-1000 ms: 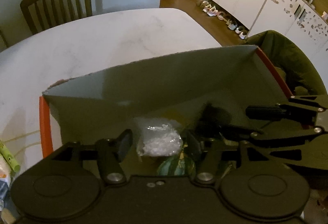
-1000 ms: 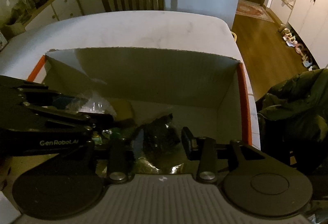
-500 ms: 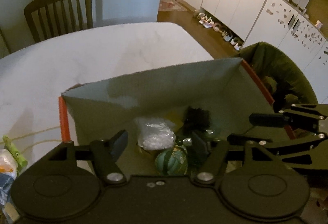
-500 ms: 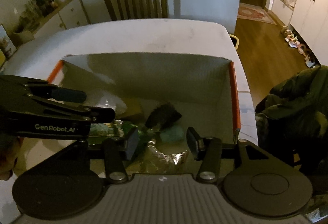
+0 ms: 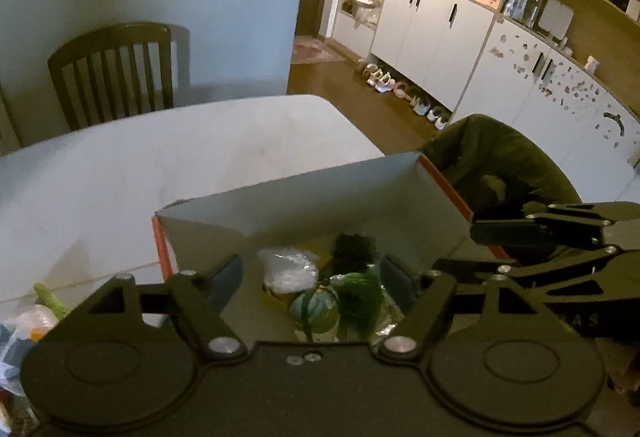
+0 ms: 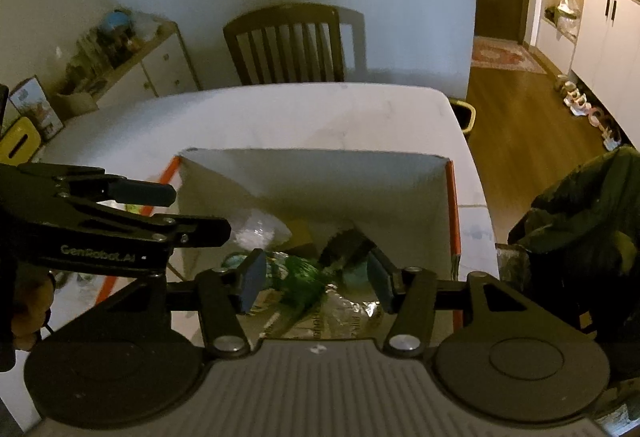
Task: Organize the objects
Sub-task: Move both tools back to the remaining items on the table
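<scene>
- While hovering above cardboard box [image 5: 320, 193], left gripper [image 5: 312, 273] spread wide, nothing between fingers [image 5: 228, 273].
- Same for right gripper [image 6: 314, 277]: jaws apart, empty, blue pads [image 6: 252, 273] angled down over box [image 6: 316, 177] interior.
- Box sits on white table [image 5: 160, 157], orange edges [image 5: 160, 249] on both short sides, top open.
- Inside box: clear crinkled plastic bag [image 5: 290, 269] toward left, black fuzzy item [image 5: 354, 245] further back, green-striped round object [image 5: 314, 311] at near side, green leafy-looking piece [image 5: 360, 297] just beside it, touching.
- From right wrist view: silvery printed packet [image 6: 332, 313] lying at near end of box, green piece [image 6: 300, 277] on top of it, teal round thing [image 6: 354, 275] partly hidden by right finger.
- Contents jumbled, overlapping; exact identity of most hard to tell in dim light.
- Right gripper visible at right edge of left view [image 5: 560, 237], outside box's orange rim.
- Left gripper visible at left of right view [image 6: 120, 221], over box's left edge.
- Wooden chair [image 5: 116, 73] at far side of table.
- Dark green jacket [image 5: 504, 165] on seat just beside box's right end.
- Small packets and green stick-like item [image 5: 48, 299] on table left of box.
</scene>
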A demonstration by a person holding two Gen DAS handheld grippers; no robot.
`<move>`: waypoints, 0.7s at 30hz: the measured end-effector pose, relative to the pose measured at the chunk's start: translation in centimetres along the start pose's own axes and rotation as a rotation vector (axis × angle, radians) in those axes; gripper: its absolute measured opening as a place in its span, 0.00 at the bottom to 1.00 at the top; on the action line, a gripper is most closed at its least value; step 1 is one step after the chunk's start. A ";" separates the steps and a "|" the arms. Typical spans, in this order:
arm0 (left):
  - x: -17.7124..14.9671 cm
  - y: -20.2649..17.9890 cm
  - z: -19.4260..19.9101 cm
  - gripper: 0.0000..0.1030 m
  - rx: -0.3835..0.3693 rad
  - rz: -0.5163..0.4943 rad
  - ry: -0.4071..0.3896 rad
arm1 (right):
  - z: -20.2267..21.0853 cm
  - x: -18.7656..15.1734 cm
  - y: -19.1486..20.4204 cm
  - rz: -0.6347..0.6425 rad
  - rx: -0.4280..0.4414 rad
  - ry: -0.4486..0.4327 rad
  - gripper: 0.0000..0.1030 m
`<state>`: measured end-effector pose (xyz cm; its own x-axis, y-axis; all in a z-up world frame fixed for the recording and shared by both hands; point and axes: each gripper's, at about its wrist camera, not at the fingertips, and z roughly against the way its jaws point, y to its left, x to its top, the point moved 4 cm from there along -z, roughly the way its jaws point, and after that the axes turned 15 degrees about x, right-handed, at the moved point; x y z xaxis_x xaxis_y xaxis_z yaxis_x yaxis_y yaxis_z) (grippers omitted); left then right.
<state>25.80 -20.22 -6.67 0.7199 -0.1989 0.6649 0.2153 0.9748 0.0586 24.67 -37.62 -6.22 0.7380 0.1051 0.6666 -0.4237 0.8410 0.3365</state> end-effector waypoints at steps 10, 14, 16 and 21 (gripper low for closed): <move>-1.2 1.9 3.7 0.80 -0.001 0.008 -0.062 | 2.7 -0.9 2.8 0.008 0.023 -0.059 0.60; -1.6 2.9 4.9 0.83 -0.005 0.016 -0.080 | 3.3 -1.2 4.2 0.006 0.034 -0.077 0.65; -1.9 3.5 5.5 0.86 -0.010 0.019 -0.090 | 3.4 -1.5 5.0 0.020 0.029 -0.081 0.67; -2.8 5.0 6.8 0.91 -0.018 0.032 -0.105 | 3.5 -2.0 7.1 0.028 0.033 -0.083 0.70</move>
<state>20.43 -14.09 -3.15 0.6539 -0.1552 0.7405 0.2058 0.9783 0.0233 18.32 -33.73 -2.87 0.6803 0.0828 0.7283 -0.4618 0.8200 0.3381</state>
